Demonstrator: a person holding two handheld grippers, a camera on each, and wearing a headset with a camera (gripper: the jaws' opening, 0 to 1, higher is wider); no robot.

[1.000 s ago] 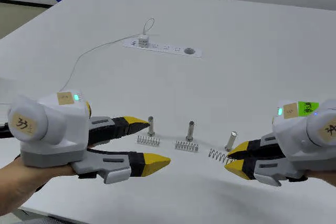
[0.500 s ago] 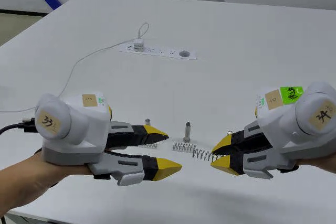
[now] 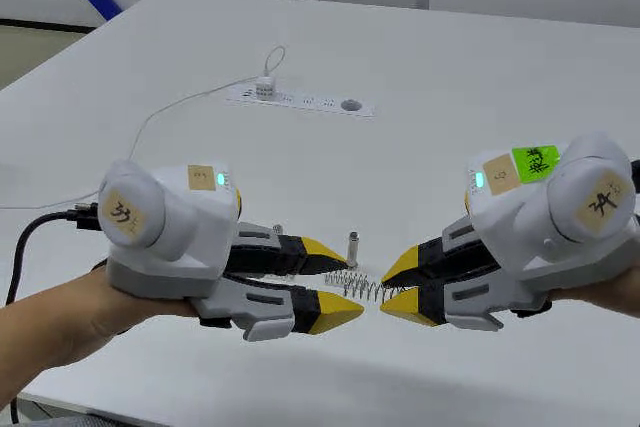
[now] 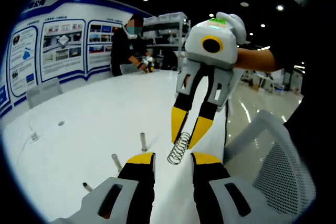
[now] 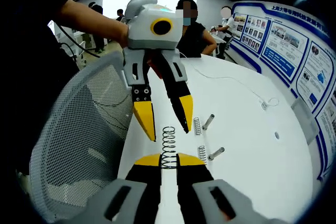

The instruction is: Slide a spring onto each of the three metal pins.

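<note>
My right gripper [image 3: 397, 287] is shut on one end of a wire spring [image 3: 362, 286] and holds it level above the white table [image 3: 450, 147]. The spring [image 5: 168, 148] sticks straight out from the right gripper [image 5: 169, 162]. My left gripper [image 3: 342, 282] faces it, open, and the spring's free end [image 4: 178, 149] reaches the gap between the left gripper's [image 4: 173, 159] yellow tips. Behind the spring stands an upright metal pin [image 3: 352, 247]. Three pins [image 4: 143, 141] stand in a row on the table. Two loose springs [image 5: 197, 125] lie beside pins [image 5: 208, 121].
A white power strip [image 3: 300, 99] with a plug and a thin cable lies further back on the table. A black cable [image 3: 30, 237] trails from the left gripper. A mesh chair [image 5: 84, 129] stands at the table's near edge. People stand in the background.
The right gripper has lifted the spring off the table and carried it left. The left gripper has moved right to face it. The tips now nearly meet.
</note>
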